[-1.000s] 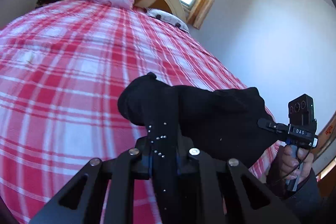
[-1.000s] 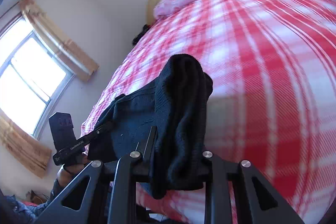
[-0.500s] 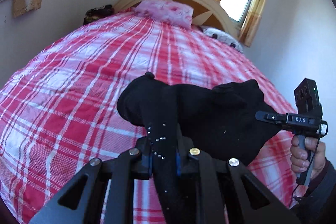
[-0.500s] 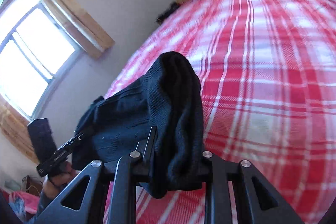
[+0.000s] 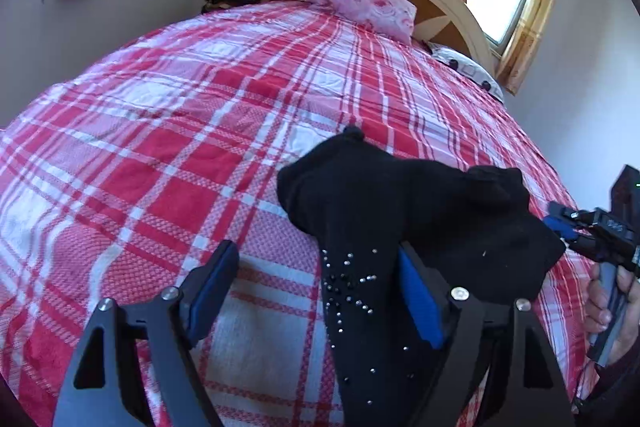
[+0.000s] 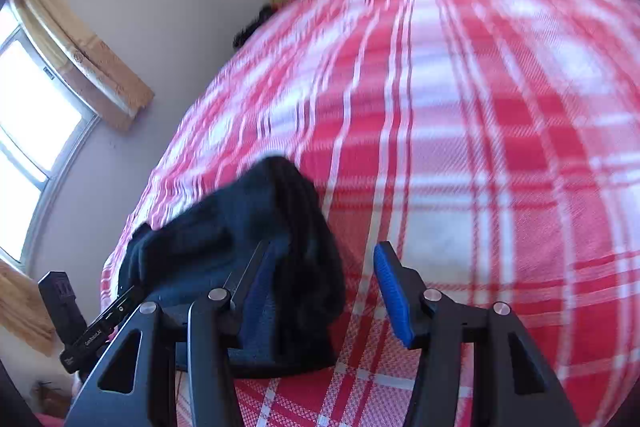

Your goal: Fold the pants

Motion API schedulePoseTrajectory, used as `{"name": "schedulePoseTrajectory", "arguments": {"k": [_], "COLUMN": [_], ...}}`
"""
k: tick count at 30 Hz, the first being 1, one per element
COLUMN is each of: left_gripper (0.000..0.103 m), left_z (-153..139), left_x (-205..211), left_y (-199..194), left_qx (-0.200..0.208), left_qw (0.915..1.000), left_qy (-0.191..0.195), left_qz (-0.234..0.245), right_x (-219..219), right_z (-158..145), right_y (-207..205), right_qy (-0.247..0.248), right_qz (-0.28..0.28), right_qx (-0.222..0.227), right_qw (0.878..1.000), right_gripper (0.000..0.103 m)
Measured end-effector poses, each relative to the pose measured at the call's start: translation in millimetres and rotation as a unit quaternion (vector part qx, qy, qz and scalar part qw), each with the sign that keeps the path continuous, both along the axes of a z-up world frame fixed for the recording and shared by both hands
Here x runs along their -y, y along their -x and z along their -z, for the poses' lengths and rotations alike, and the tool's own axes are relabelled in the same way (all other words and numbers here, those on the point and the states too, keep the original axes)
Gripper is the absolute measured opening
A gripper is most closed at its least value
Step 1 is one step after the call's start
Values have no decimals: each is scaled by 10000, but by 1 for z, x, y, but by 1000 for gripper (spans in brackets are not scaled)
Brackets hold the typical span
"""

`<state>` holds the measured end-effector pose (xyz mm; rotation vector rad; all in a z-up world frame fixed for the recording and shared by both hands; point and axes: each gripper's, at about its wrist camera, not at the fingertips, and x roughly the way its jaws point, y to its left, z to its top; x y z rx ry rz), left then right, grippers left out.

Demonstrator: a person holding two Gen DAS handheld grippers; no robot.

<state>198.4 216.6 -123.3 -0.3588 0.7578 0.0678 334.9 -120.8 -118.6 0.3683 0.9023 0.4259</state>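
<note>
One bunched black pants point(image 5: 400, 211), rhinestone-studded.

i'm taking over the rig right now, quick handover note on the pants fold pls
Left gripper: jaws have just been opening and stand wide; the black pants lie against one finger only, not clamped.
Right gripper: jaws have just been opening too; the cloth drapes over one finger, the other pad is clear.
Pants: bunched at the near edge of the plaid bed, between the two grippers, studded part toward the left one.
Done: bundle released on the bed.
Left: likely draw both grippers clear, check the fold, tidy if loose.
</note>
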Motion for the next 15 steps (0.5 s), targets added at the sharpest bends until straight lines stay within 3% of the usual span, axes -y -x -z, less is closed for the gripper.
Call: {"name": "schedulePoseTrajectory", "arguments": {"k": [3,5,9,10,12,15], "left_gripper": [87,103,103,103,103,103], "left_z": [-18,-26,-28,-24,-10,9], "left_x": [5,3,-8,-13,-22,-33], "left_y": [7,3,-20,-26,-39,-45], "left_qx": [358,479,332,235,-146,-385], "left_qw": [9983,9975,9967,9956,9959,9974], "left_qy": [-416,-458,-613,-723,-688,-365], "left_qz": [-169,-243,-412,-553,-565,-491], "right_x": [-5,-26,-82,-96,-101,-76], "right_z": [-22,-33,-22,-14,-4,18], "right_y": [12,15,-4,-10,-23,-46], "right_qy": [-209,-361,-940,-839,-630,-1203], "right_qz": [-95,-489,-1451,-1494,-1166,-471], "right_qx": [453,630,76,20,-31,-434], "right_qw": [9987,9962,9849,9852,9912,9907], "right_gripper": [53,54,56,56,56,55]}}
